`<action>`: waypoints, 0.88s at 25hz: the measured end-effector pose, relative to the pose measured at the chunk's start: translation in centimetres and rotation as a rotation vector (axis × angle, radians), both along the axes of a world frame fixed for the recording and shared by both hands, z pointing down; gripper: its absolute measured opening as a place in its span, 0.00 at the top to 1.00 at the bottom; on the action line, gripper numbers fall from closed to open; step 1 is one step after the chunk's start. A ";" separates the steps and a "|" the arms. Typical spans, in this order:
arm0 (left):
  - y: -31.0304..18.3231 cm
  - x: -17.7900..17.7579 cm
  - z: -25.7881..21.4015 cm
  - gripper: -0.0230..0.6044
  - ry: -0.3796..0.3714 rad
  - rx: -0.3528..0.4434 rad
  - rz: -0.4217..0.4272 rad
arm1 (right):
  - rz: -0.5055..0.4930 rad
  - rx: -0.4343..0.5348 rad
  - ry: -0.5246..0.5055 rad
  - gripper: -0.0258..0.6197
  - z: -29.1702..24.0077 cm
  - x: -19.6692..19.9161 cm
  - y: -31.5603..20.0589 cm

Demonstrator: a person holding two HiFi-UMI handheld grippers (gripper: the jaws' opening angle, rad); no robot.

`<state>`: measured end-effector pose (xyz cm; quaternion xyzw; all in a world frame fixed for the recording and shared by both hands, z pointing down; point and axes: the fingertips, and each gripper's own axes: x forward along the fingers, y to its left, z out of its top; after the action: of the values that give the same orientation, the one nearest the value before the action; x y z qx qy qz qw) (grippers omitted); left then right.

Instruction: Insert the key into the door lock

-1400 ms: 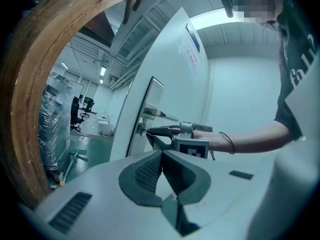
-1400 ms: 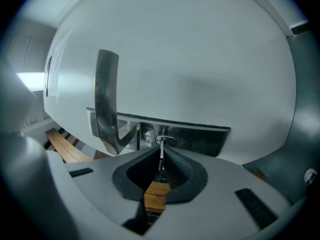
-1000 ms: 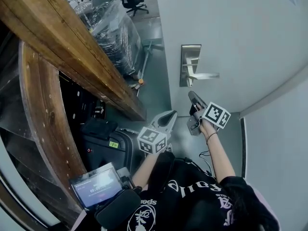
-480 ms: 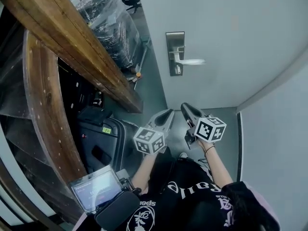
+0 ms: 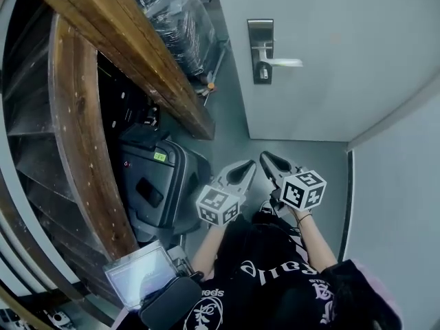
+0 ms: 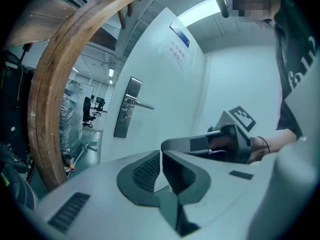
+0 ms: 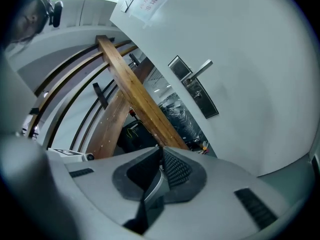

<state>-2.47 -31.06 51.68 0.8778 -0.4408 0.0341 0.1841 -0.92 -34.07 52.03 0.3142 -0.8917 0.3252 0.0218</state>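
Left gripper holds its jaws together on nothing; right gripper is pressed together too, and no key shows clearly there. The door lock stands well ahead of the 2. I judge the approach is in hand: next, close in squarely.

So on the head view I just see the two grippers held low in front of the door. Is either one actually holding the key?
Observer: The right gripper view shows the right gripper shut on a thin silvery strip, which looks like the key.
Operator: And the other one, is it carrying anything?
Observer: No. In the left gripper view the left gripper is shut as well, with nothing between its jaws.
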 end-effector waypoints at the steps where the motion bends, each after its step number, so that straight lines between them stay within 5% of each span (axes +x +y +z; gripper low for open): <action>1: 0.4 -0.2 -0.1 0.96 0.010 0.006 0.003 | 0.000 -0.002 -0.001 0.91 0.0 0.0 0.7; 11: 6.8 -2.9 -2.1 0.96 0.092 0.061 0.093 | 0.025 0.002 0.004 0.91 -0.3 -3.7 8.0; 22: 18.4 -9.9 1.5 0.96 0.079 -0.030 0.157 | 0.158 -0.076 -0.008 0.91 2.3 -8.8 20.3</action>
<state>-12.35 -12.70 53.21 0.9075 -0.3625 0.0206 0.2111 -9.67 -13.75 54.31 0.3814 -0.8510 0.3609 0.0046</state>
